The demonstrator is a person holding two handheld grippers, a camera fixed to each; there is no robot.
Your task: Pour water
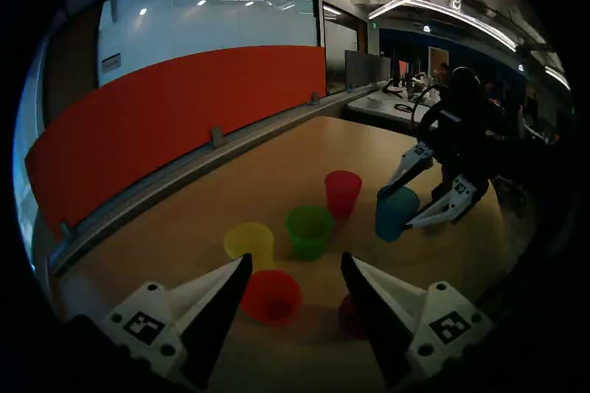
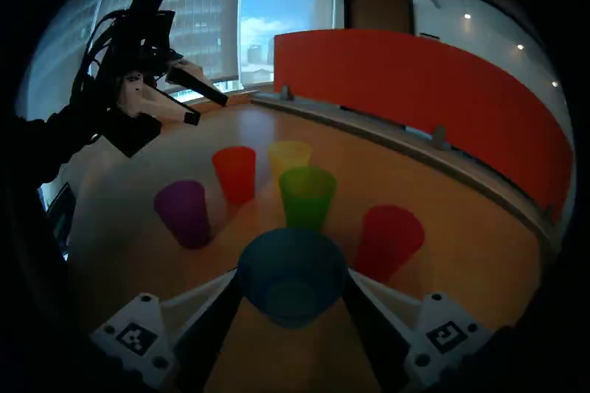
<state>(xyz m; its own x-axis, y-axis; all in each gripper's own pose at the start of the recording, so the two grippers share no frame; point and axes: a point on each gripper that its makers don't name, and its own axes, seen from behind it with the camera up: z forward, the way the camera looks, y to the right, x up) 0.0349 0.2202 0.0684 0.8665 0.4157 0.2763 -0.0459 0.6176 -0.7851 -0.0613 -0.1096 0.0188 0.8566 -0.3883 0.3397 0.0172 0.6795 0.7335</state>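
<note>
Gripping blue cup (image 2: pixel 291 290) at 6 o'clock of green cup (image 2: pixel 306 197); right gripper (image 2: pixel 291 275) pinches its sides | left gripper (image 1: pixel 295 260) spread wide, empty | risk: soft wall may slip; tilting could knock red cup (image 2: pixel 387 242) at 1 o'clock

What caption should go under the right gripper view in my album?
The right gripper holds a blue cup, with a green cup and a red cup just beyond on the wooden table.

We see a pale wooden table (image 2: pixel 457 275) carrying five plastic cups, all upright and close together: a purple cup (image 2: pixel 184 212), an orange cup (image 2: pixel 235 173), a yellow cup (image 2: pixel 289 157) just behind a green cup (image 2: pixel 307 197), and a red cup (image 2: pixel 389 240) beside the green one.
</note>
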